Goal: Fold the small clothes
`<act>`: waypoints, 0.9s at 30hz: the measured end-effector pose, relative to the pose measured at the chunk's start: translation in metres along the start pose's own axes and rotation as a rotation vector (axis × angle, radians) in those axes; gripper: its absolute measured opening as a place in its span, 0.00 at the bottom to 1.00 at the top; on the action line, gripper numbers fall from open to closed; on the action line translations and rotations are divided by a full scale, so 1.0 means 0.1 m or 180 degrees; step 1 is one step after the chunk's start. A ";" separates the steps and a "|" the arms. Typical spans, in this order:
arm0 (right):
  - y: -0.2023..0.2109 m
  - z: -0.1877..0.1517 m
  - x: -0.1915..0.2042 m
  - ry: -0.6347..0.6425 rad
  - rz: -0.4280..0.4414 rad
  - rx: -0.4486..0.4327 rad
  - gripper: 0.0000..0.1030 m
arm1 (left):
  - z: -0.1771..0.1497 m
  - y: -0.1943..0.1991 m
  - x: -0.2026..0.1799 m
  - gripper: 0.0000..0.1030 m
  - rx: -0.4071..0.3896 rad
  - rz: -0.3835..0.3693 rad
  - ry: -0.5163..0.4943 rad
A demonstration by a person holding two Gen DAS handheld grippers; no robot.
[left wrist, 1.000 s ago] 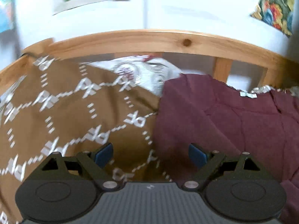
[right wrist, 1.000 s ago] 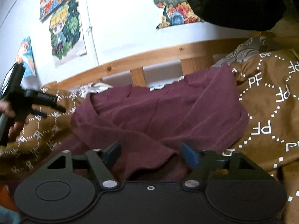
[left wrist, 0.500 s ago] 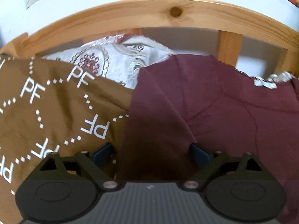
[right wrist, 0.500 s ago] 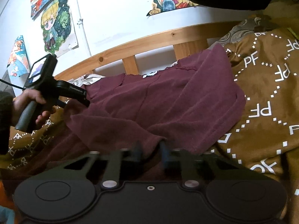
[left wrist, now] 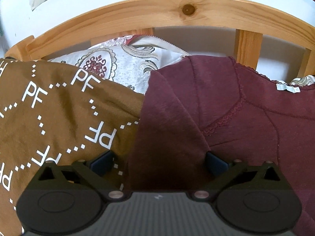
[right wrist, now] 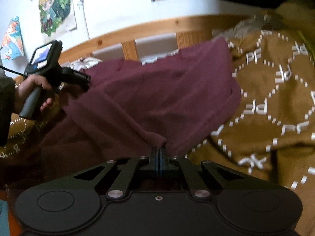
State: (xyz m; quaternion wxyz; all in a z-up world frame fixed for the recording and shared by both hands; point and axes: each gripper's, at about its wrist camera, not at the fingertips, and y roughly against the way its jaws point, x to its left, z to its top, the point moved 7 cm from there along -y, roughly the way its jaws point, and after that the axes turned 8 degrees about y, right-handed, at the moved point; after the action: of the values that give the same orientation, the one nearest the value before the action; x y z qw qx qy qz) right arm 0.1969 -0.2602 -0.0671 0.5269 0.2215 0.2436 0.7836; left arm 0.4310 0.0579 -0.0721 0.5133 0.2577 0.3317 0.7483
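Note:
A maroon shirt (left wrist: 226,106) lies spread on a brown blanket, with its collar toward the wooden rail. My left gripper (left wrist: 158,161) hangs low over the shirt's left sleeve edge. Its jaws are opening wide, and the cloth lies between the blue pads (left wrist: 100,161) without being pressed. In the right wrist view the maroon shirt (right wrist: 157,90) fills the middle. My right gripper (right wrist: 158,153) is shut on a bunched fold of the shirt's near edge. The left gripper (right wrist: 83,79), held by a hand (right wrist: 33,90), shows at the shirt's far left.
A brown blanket (left wrist: 49,108) printed with white "PF" diamonds covers the bed. Behind it lies a pale patterned pillow (left wrist: 126,63) against a curved wooden rail (left wrist: 157,13). Cartoon posters (right wrist: 55,13) hang on the white wall.
My right jaws have closed onto a fold of the shirt's near edge. My left gripper has moved forward and down from over the blanket to the shirt's left sleeve, and its jaws have widened.

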 end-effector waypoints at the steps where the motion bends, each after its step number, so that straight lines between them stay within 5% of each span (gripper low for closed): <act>1: 0.00 0.00 0.00 0.0000 0.0010 -0.0017 0.00 | 0.00 0.02 0.00 1.00 -0.0020 -0.0031 0.0001; 7: 0.03 0.02 -0.03 -0.0054 -0.0036 -0.0081 0.13 | -0.12 0.31 0.11 0.99 -0.0122 -0.0352 0.0070; 11: 0.07 0.08 0.04 0.0132 -0.0115 -0.0201 0.48 | -0.32 0.50 0.27 0.99 -0.0057 -0.0319 -0.0017; 21: 0.11 0.10 0.18 0.0359 -0.0182 -0.0184 0.88 | -0.88 0.93 0.80 0.99 0.0169 -0.0255 -0.0104; 27: 0.19 0.09 0.29 0.0514 -0.0275 -0.0145 0.99 | -1.12 1.20 1.01 0.99 0.0203 -0.0376 0.0075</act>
State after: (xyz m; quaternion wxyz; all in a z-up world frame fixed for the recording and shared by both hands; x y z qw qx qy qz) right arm 0.1786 -0.2384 -0.0458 0.5438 0.1348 0.2768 0.7807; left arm 0.2433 0.0964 -0.0489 0.5443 0.2450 0.3760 0.7088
